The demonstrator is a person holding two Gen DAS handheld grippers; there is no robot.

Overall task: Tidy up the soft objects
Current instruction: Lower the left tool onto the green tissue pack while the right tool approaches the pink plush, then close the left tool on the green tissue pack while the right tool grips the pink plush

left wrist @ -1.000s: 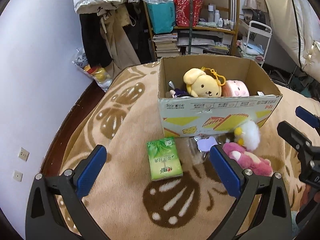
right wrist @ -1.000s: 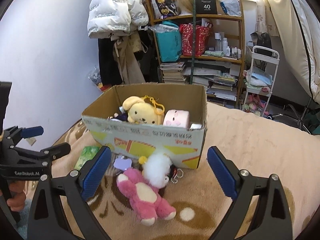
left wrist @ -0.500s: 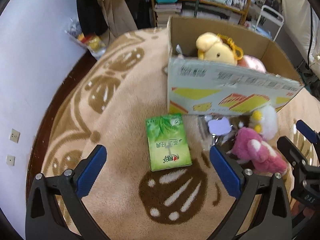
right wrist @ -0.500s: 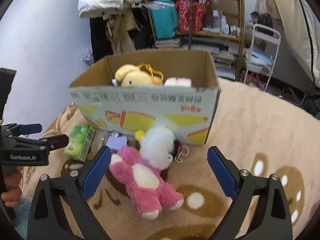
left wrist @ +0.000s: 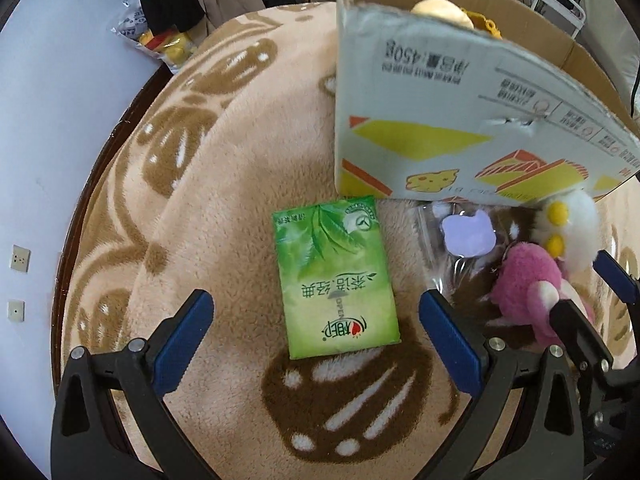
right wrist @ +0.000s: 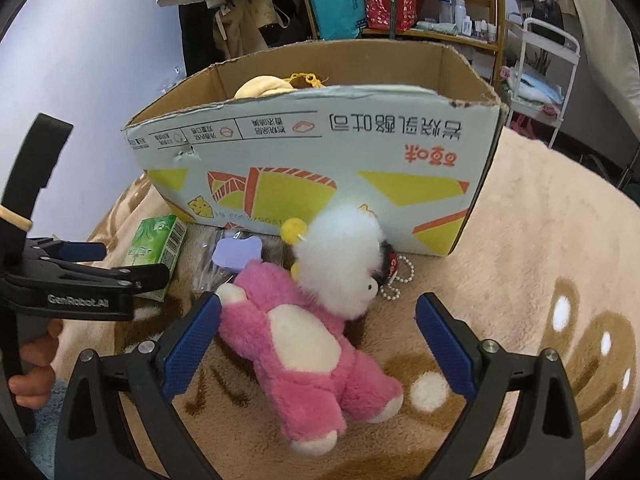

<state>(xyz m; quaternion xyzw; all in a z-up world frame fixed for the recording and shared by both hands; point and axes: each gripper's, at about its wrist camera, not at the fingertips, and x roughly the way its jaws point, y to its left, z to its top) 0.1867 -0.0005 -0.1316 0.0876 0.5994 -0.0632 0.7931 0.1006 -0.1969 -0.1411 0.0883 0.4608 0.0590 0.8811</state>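
Observation:
A green tissue pack (left wrist: pixel 336 276) lies flat on the tan blanket, between the open jaws of my left gripper (left wrist: pixel 316 336), which hovers just above it. A pink plush bear (right wrist: pixel 304 344) lies on its back between the open jaws of my right gripper (right wrist: pixel 316 340). A white fluffy plush (right wrist: pixel 340 260) rests against the bear's head. A cardboard box (right wrist: pixel 320 160) stands behind them and holds a yellow dog plush (right wrist: pixel 260 86). The tissue pack also shows in the right wrist view (right wrist: pixel 154 248), with the left gripper (right wrist: pixel 120 268) over it.
A purple charm in a clear bag (left wrist: pixel 466 236) lies between the tissue pack and the bear. A bead chain (right wrist: pixel 396 280) lies by the box. The blanket (left wrist: pixel 240 160) ends at a dark wooden edge (left wrist: pixel 92 184) on the left. Shelves (right wrist: pixel 400 0) stand behind.
Both grippers have moved down and forward toward the blanket. The tissue pack now sits between the left jaws and the pink bear between the right jaws. Both stay open.

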